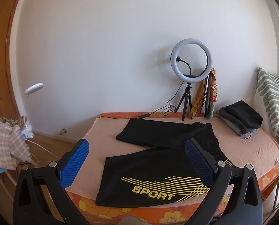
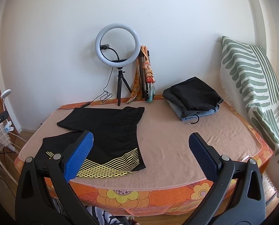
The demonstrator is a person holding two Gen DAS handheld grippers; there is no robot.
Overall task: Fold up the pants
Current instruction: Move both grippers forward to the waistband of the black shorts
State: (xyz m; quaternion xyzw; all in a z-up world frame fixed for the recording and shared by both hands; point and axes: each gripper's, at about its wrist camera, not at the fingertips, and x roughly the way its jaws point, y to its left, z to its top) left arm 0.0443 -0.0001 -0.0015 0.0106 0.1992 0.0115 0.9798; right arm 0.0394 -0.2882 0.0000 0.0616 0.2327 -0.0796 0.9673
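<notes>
Black sport pants (image 1: 158,161) with yellow lines and the word SPORT lie spread flat on the bed, legs pointing left and splayed apart. In the right wrist view the pants (image 2: 109,131) lie left of centre, waistband toward the right. My left gripper (image 1: 137,150) hovers open above the near leg, blue pads wide apart, nothing between them. My right gripper (image 2: 140,142) is open too, held above the near bed edge, its left pad over the waistband corner with the yellow lines. Neither touches the cloth.
A peach towel (image 2: 177,140) covers the orange flowered mattress (image 2: 158,193). A pile of folded dark clothes (image 2: 193,97) sits at the back right. A ring light on a tripod (image 2: 118,56) and a striped pillow (image 2: 252,86) stand by the wall. A clip lamp (image 1: 29,112) is at left.
</notes>
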